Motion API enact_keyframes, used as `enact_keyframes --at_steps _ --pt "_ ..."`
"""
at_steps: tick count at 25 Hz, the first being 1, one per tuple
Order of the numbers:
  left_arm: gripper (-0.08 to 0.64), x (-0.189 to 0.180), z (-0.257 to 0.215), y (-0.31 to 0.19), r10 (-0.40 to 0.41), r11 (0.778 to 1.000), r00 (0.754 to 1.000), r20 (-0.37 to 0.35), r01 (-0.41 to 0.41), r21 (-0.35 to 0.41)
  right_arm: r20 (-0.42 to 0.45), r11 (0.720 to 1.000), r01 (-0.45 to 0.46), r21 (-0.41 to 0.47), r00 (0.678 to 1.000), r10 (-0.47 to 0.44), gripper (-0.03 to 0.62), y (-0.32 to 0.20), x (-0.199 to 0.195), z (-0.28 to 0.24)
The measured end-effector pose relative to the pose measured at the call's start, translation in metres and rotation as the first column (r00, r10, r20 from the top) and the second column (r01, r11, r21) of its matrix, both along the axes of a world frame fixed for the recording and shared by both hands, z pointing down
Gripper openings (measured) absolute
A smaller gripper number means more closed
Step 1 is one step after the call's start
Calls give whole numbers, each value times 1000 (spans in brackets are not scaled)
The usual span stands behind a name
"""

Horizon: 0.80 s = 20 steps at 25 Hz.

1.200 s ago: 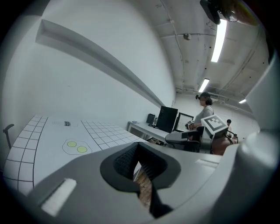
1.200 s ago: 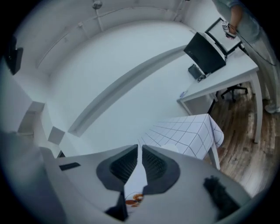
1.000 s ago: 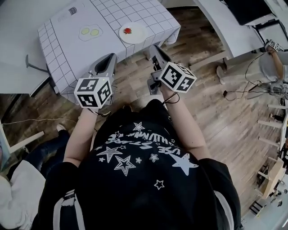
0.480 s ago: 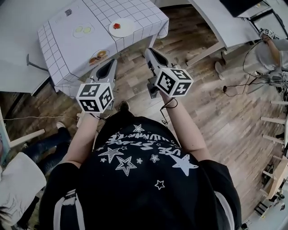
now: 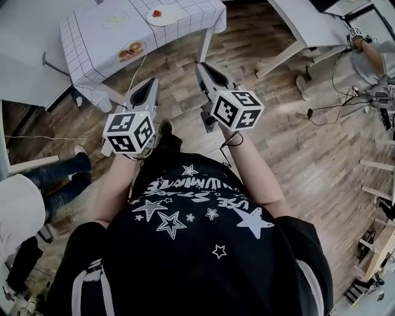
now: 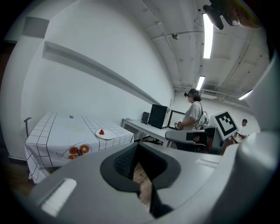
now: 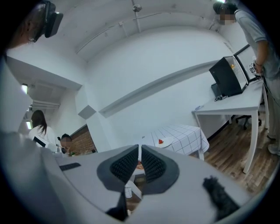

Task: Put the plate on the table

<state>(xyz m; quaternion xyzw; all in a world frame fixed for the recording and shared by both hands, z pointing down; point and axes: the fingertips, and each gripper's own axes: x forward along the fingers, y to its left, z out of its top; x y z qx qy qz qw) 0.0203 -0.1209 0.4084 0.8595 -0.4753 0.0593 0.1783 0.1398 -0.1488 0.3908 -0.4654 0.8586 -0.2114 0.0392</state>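
Observation:
A white plate [image 5: 156,13] with a small red item on it lies on the table [image 5: 92,43], which wears a white checked cloth, at the top left of the head view. Both grippers are held over the wooden floor, well short of the table and pointing toward it. My left gripper [image 5: 150,84] is shut and holds nothing. Beside it, my right gripper [image 5: 200,66] is likewise shut with nothing in it. The left gripper view shows the plate [image 6: 103,134] far beyond the left gripper [image 6: 138,146]. In the right gripper view the plate [image 7: 162,142] sits small beyond the right gripper [image 7: 139,151].
Printed food pictures [image 5: 131,49] mark the cloth. White desks [image 5: 308,24] stand at the right, with cables [image 5: 336,111] on the floor. A person's legs [image 5: 58,179] are at the left. Another person [image 6: 194,111] stands by monitors [image 6: 158,116].
The table and plate have slid up and away in the head view, so I stand farther back from them. Both grippers stay shut and side by side.

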Motion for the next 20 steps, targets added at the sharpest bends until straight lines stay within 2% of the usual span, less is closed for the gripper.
enact_keyframes --at_steps 10,13,20 --pt "8 3 -1 88 -79 997 996 -50 77 -28 50 997 77 -19 996 -76 29 75 1 13" --pt "8 -9 0 110 -121 992 991 -61 118 -41 80 994 109 -25 991 -106 29 87 -13 16" --pt "8 -42 -13 129 -132 991 989 -62 132 -13 95 990 144 3 985 -144 29 99 -55 6"
